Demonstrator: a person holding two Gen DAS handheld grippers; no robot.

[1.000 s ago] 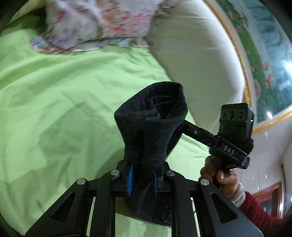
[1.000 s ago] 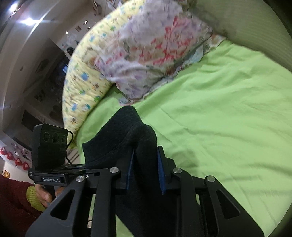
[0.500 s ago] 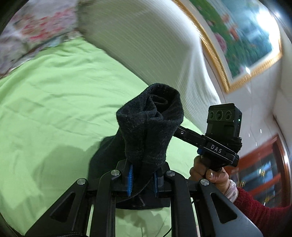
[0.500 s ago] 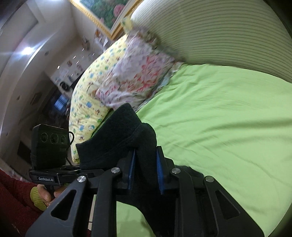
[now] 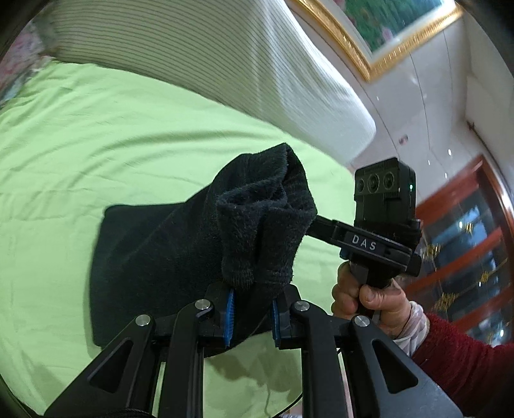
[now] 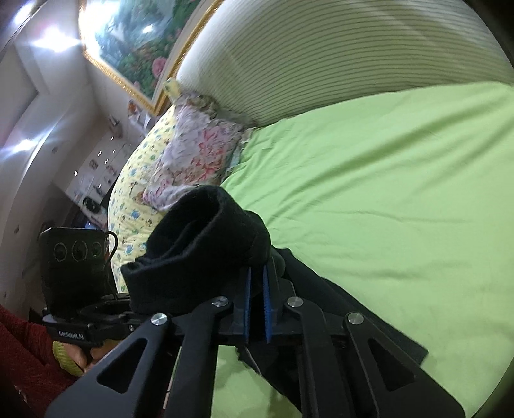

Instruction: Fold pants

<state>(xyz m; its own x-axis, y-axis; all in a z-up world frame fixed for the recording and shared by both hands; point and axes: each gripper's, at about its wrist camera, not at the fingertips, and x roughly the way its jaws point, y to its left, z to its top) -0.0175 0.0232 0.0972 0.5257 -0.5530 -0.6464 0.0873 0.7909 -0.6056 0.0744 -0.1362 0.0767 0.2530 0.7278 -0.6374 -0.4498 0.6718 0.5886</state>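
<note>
My right tool [image 6: 256, 302] hides the pants' [image 6: 205, 250] lower part; the painting [image 5: 388, 22] runs off the frame; the floral pillow [image 6: 199, 154] is blurred.

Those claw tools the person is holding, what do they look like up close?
Each claw, the left claw and the right claw, is matte black with silver rivets and ribbed blue pads. Each handle carries a black three-lens box; one handle reads DAS, the other GenRobot.AI. The person wears red sleeves.

You are working over a bed [image 5: 112, 135] covered with a lightly wrinkled green sheet [image 6: 385, 180]. Black pants [image 5: 154, 257] lie partly on it, a floral pillow [image 6: 199, 160] and a yellow patterned cushion [image 6: 131, 196] rest at one side, and a striped bolster [image 5: 225, 58] lies along the head.
</note>
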